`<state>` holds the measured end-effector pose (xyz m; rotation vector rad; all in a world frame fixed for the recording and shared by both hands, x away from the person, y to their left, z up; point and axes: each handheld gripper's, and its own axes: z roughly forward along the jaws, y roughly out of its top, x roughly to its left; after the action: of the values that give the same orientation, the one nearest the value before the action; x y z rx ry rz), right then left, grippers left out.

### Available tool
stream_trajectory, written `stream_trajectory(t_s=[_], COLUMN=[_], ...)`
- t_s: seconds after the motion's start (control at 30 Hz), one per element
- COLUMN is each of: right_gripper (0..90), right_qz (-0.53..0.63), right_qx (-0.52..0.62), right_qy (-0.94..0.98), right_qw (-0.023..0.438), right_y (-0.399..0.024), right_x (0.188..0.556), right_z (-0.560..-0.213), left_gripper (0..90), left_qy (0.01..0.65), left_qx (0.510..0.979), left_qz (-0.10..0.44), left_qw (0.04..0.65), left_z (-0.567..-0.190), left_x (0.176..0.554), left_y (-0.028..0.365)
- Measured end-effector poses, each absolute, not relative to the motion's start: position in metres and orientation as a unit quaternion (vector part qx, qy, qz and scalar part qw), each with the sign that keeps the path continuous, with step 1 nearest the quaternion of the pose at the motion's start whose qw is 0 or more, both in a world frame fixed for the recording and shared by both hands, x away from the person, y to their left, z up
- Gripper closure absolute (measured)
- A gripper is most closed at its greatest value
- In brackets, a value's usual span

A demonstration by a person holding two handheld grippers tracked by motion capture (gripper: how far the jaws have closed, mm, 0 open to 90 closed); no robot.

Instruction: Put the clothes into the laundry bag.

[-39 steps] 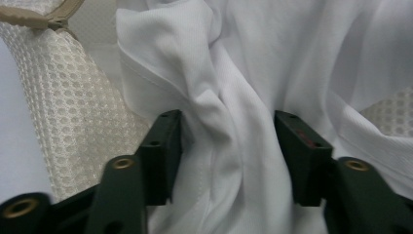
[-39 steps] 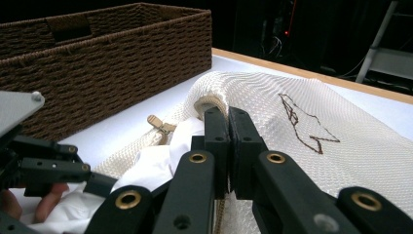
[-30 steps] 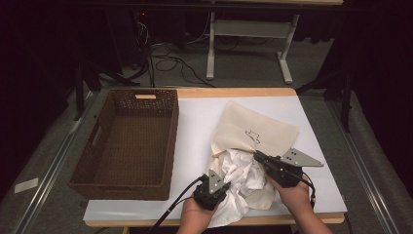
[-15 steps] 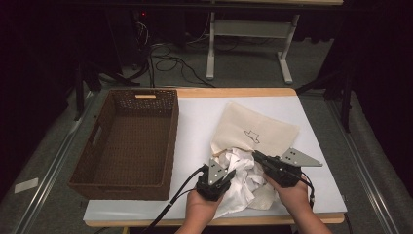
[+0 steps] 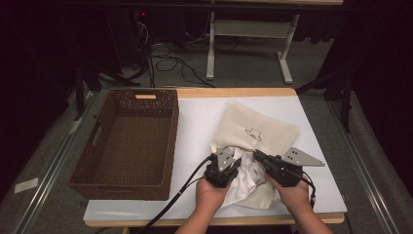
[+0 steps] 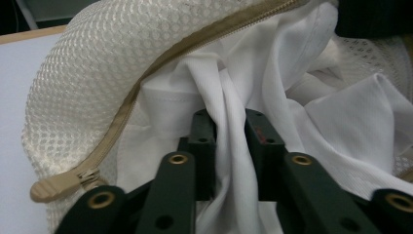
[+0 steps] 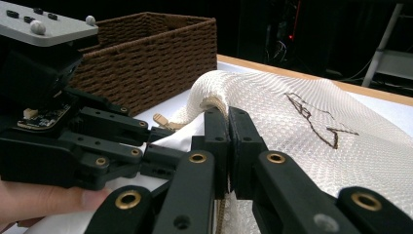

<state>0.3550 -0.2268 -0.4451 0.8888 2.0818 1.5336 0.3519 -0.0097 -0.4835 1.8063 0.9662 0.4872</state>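
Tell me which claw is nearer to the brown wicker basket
Left. The left claw sits just right of the wicker basket, with white cloth between its jaws. The right claw is farther right, clamped on the mesh bag's edge.

A cream mesh bag lies flat right of centre in the high view, its open end toward the lower edge of the frame. It bears a small dark line drawing on its upper side. A tan zipper runs along its open edge, the pull tab at the lower left of the left gripper view. A crumpled white garment spills from the opening, bunched in loose folds below the bag, partly inside it.
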Motion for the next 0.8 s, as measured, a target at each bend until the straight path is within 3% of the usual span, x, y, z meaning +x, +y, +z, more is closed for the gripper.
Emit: stream_trajectory(t_s=[0.17,0.33,0.8], right_gripper=[89.2,89.2,89.2], right_qz=[0.546,0.542,0.540], right_qx=[0.319,0.321,0.326], right_qy=[0.749,0.751,0.748], right_qw=[0.198,0.197,0.203], right_y=[-0.228,-0.230,-0.233], right_x=[0.357,0.359,0.354], right_z=[-0.450,-0.452,-0.448], left_gripper=[43.7,30.1,24.4], left_qy=[0.388,0.392,0.379], left_qx=[0.748,0.740,0.772], left_qz=[0.194,0.191,0.181], left_qw=[0.503,0.512,0.476], left_z=[-0.483,-0.484,-0.502], left_x=[0.343,0.338,0.307], left_y=[-0.005,0.003,0.039])
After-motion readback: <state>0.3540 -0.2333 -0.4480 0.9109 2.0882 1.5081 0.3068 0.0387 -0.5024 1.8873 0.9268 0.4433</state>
